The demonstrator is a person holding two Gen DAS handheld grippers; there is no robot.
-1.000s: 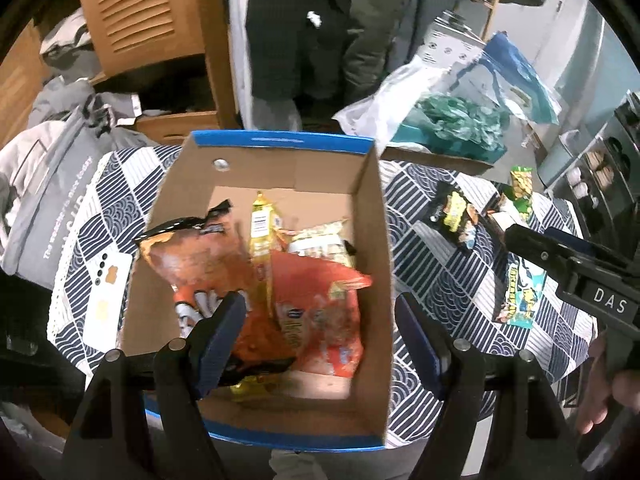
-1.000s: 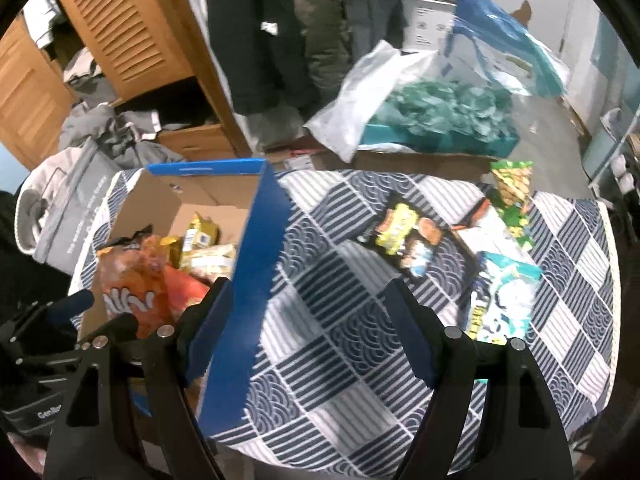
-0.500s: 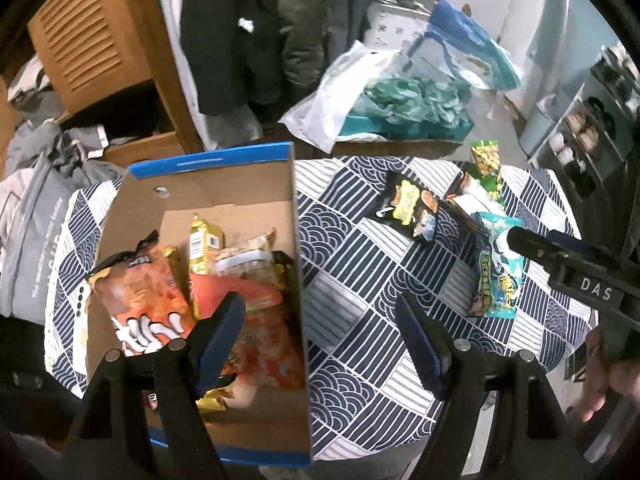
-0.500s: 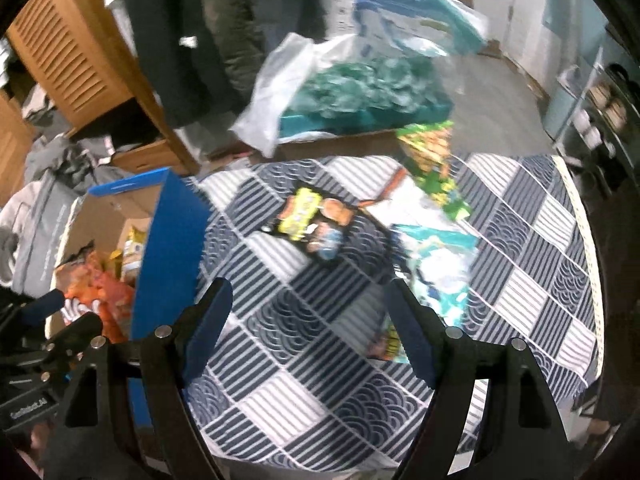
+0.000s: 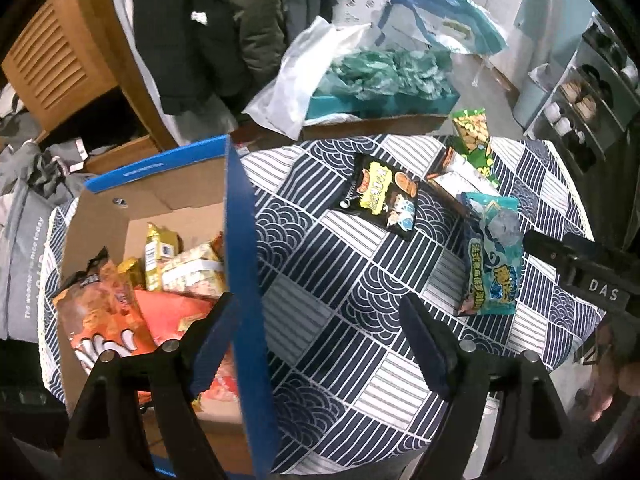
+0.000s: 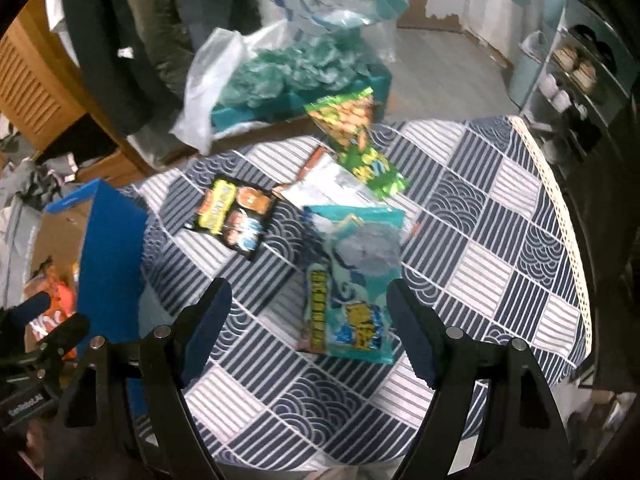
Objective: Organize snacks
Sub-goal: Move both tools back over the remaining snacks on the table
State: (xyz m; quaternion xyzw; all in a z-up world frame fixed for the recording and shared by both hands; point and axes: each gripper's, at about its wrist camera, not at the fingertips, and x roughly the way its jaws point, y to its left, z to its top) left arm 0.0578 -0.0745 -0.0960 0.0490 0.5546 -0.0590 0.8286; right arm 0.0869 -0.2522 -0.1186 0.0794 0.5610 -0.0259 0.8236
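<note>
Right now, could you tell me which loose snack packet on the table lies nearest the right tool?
The teal packet, lying just ahead of the right tool; the black and green packets lie farther off.

Navy-and-white patchwork under bright foil.

Spread across mid-frame: a cloth table cover (image 5: 360,280) in navy and white squares, some striped, some wave-scaled, cream-edged at right. At left, a brown cardboard box with blue outer walls (image 5: 240,240), packed with orange, red and gold packets (image 5: 120,300). Upper centre, a black snack bag printed yellow and orange (image 6: 234,216); below it, a teal bag with yellow lettering (image 6: 352,280); above, a green bag (image 6: 356,140).
</note>
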